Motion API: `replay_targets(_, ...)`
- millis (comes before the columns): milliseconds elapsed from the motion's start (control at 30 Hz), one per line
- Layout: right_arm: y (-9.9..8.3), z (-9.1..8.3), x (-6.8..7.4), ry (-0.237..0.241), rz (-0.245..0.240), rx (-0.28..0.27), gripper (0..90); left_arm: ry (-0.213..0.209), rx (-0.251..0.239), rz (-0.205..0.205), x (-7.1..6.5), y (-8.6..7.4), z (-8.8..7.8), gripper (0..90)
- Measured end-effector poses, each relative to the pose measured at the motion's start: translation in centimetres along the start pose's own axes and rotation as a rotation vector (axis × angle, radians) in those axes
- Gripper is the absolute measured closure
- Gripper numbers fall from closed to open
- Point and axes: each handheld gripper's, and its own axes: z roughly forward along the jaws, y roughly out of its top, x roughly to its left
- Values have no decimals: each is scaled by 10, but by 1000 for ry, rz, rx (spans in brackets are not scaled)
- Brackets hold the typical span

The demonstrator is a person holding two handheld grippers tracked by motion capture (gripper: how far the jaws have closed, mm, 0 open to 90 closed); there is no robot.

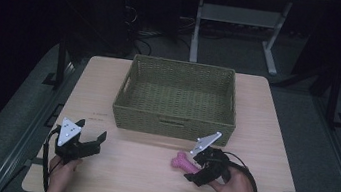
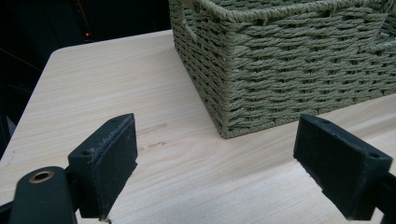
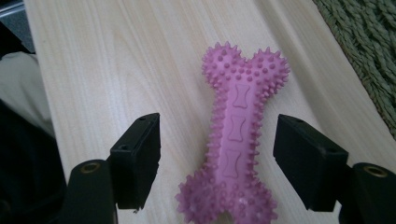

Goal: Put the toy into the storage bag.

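The right gripper (image 3: 217, 163) sat with its jaws wide, one on each side of the pink bone toy (image 3: 236, 140), not touching it. The toy lay flat on the table (image 1: 146, 178), just in front of the green basket (image 1: 173, 121). The left gripper (image 2: 217, 168), also wide and empty, pointed at the basket's corner.

A dim lab or test room: a pale wooden counter (image 1: 146, 183) stands on grey floor, with the metal legs of a height-adjustable desk (image 1: 196, 34) and loose black cables (image 1: 141, 36) in the dark well beyond the gripper-holding hands.
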Motion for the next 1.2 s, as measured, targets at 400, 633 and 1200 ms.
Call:
replay_targets(400,10,15,-6,11,8,63,411,2,-4,-7,2,0,0,130)
replay_targets(633,13,19,-8,-4,3,90,464,3,-6,-10,3,0,-1,130)
replay_targets(1200,13,27,-10,-13,-6,153,530,3,-8,-17,4,0,-2,130)
